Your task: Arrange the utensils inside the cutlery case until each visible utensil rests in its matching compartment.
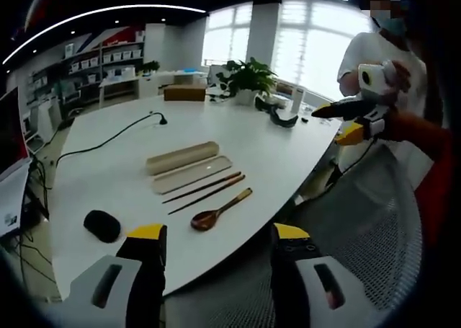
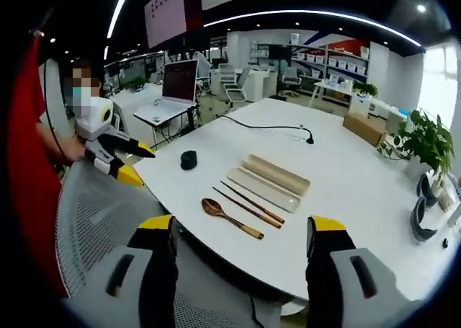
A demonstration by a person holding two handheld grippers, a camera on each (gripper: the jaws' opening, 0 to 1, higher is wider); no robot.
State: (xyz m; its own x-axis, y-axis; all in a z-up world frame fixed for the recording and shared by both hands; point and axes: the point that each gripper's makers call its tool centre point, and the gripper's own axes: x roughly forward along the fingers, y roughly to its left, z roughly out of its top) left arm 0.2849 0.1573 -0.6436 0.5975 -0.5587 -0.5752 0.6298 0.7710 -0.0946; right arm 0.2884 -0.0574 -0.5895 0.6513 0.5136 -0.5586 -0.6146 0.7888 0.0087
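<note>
the white bench (image 1: 130,137) is carrying an open case (image 1: 191,174), its tray lying empty beside the lid (image 1: 182,157). chopsticks (image 1: 205,189) and spoon (image 1: 220,210) are resting just beside it. both grippers' fingers (image 1: 148,263) (image 2: 160,256) are gaping, holding nothing.

The table (image 2: 360,198) has a smooth white top with a soft sheen under the window light. The spoon (image 2: 229,217) looks like wood, brown and glossy — its bowl catches a highlight. The chopsticks (image 2: 251,204) are dark wood, smooth and faintly shiny. The cutlery case (image 2: 263,189) and its lid (image 2: 277,174) are beige, matt, plastic-looking. The black puck (image 2: 189,159) is matt. The chair back (image 1: 360,220) is grey mesh cloth — rough, open weave.
</note>
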